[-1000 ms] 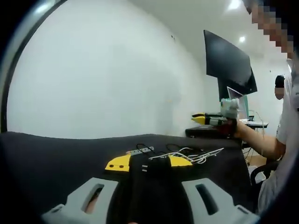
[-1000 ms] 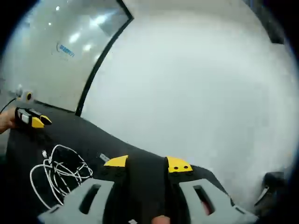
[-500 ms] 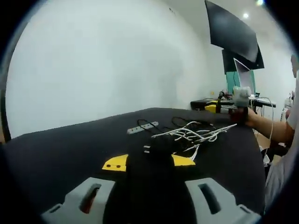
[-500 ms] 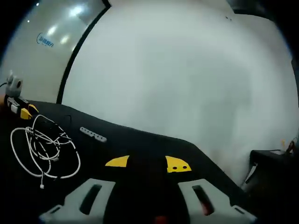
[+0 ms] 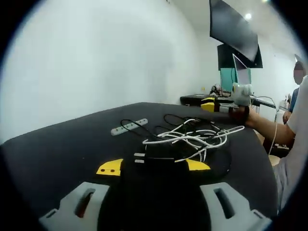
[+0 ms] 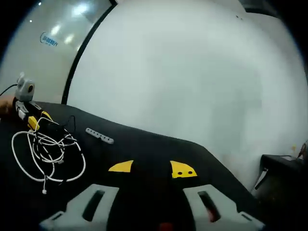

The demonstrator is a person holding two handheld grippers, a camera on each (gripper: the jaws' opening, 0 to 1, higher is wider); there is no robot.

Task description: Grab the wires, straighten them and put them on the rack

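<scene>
A tangle of white wires (image 5: 195, 138) lies on the black table (image 5: 62, 149), with a black plug (image 5: 161, 155) at its near end. My left gripper (image 5: 153, 167) is open, its yellow-tipped jaws on either side of that plug and spaced wider than it. In the right gripper view the white wires (image 6: 45, 153) lie at the left, with the left gripper (image 6: 33, 120) at their far side. My right gripper (image 6: 151, 168) is open over bare table, nothing between its jaws. The grey rack strip (image 5: 128, 126) lies flat behind the wires; it is the rack strip (image 6: 99, 135) right of them.
A hand holds the right gripper (image 5: 222, 107) at the table's far right edge. A person's sleeve (image 5: 296, 144) stands beyond that edge. A white wall backs the table, and a dark screen (image 5: 233, 33) hangs high at the right.
The left view has closed in on the wires, so the plug now sits between the jaws, which have spread wider. The right view has barely shifted in the last half second.
</scene>
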